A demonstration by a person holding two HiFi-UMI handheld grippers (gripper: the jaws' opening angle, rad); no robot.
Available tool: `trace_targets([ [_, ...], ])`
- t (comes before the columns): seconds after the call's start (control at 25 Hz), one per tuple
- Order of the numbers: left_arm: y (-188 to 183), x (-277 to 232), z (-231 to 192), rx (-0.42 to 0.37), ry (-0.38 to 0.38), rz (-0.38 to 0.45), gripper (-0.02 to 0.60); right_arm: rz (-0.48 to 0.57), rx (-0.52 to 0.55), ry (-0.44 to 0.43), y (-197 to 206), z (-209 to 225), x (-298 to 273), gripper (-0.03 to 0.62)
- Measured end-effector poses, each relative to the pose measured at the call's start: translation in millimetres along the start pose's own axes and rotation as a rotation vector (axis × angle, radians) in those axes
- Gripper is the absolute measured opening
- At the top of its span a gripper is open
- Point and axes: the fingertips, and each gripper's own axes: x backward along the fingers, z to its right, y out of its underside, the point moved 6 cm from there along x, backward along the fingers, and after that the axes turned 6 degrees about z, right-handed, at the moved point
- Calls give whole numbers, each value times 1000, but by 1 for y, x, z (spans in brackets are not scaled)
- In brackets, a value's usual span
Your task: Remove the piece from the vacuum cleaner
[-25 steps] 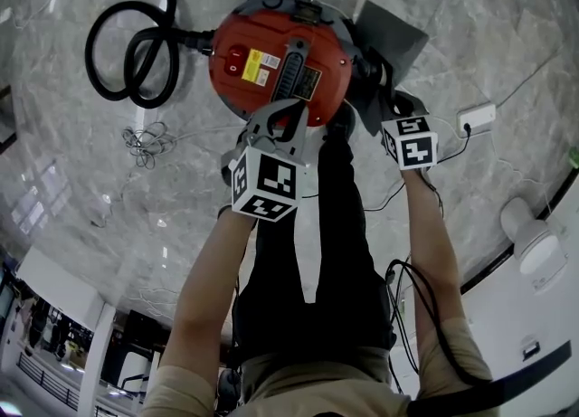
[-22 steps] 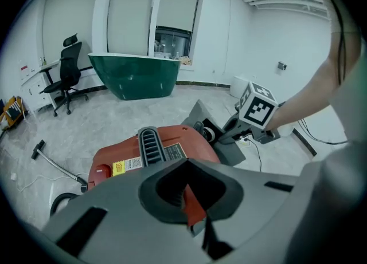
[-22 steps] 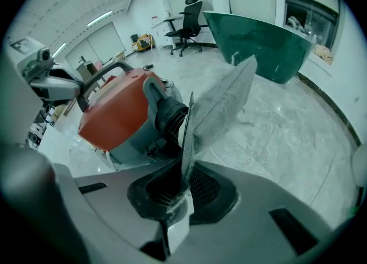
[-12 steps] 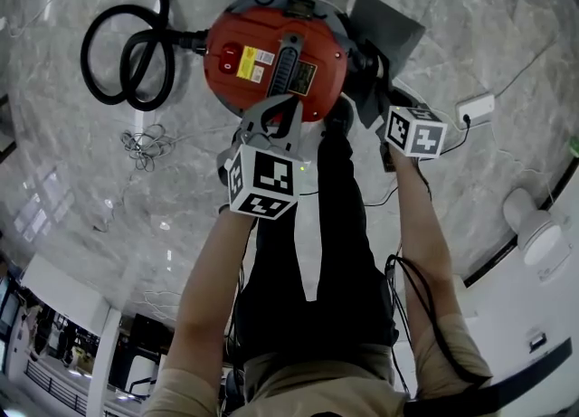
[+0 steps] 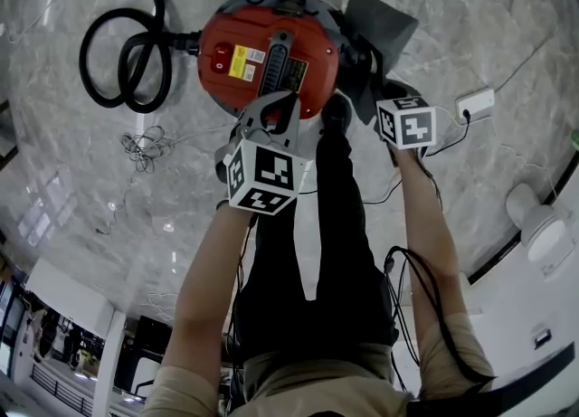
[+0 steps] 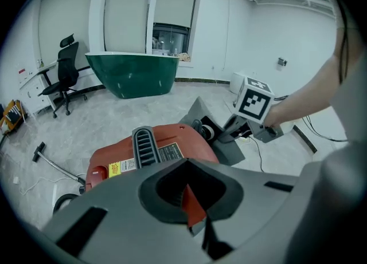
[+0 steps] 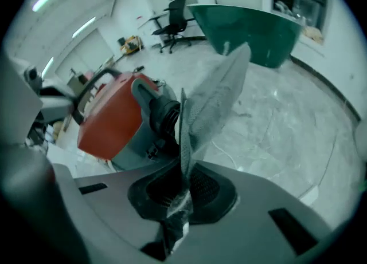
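Observation:
A round red vacuum cleaner (image 5: 267, 49) (image 6: 149, 151) (image 7: 109, 119) stands on the marble floor. A flat grey mesh dust bag (image 5: 384, 22) (image 7: 215, 99) sticks out from a black port on its right side. My right gripper (image 5: 382, 88) (image 7: 179, 200) is shut on the near edge of that bag, and the cloth runs straight up from the jaws. My left gripper (image 5: 276, 106) (image 6: 198, 223) hovers over the near edge of the red body. Its jaws are together with nothing seen between them.
A black hose (image 5: 127, 53) coils left of the vacuum, with a loose thin cable (image 5: 145, 144) on the floor below it. A white power strip (image 5: 477, 108) and a white appliance (image 5: 534, 225) lie to the right. A green tub (image 6: 135, 74) and an office chair (image 6: 66, 74) stand far off.
The vacuum and bag sit slightly higher and further left in the head view. My right gripper's cube has shifted a little left and turned. The grip on the bag is unchanged.

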Motion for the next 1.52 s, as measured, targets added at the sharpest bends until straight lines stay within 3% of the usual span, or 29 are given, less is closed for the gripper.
trace_targets([
  [0.08, 1, 0, 0, -11, -3, -8, 4, 5, 28, 0, 3, 0, -2, 18],
  [0.24, -1, 1, 2, -4, -2, -19, 3, 22, 220, 33, 6, -2, -2, 18],
  [0.48, 0, 1, 1, -18, 4, -25, 3, 63, 221, 24, 11, 0, -6, 17],
  [0.68, -1, 1, 0, -31, 13, -38, 3, 33, 362, -26, 10, 3, -6, 18],
  [0.8, -1, 2, -1, -20, 7, -36, 3, 58, 269, -32, 10, 4, -7, 18],
  [0.96, 0, 0, 1, -33, 6, -43, 3, 132, -91, 20, 15, 0, -9, 18],
  [1.0, 0, -2, 4, -41, 9, -51, 3, 136, -126, 40, 16, -2, -10, 17],
  [1.12, -1, -12, 12, -73, 24, -76, 3, 82, 40, 54, 16, -3, -13, 15],
  [1.24, -1, -13, 14, -75, 33, -77, 3, 29, 165, 3, 16, 2, -15, 15],
  [1.4, -1, -11, 12, -107, 40, -81, 3, 1, 138, -54, 14, 5, -17, 15],
  [1.52, -2, -9, 11, -87, 44, -81, 3, -10, 117, -77, 14, 7, -15, 15],
])
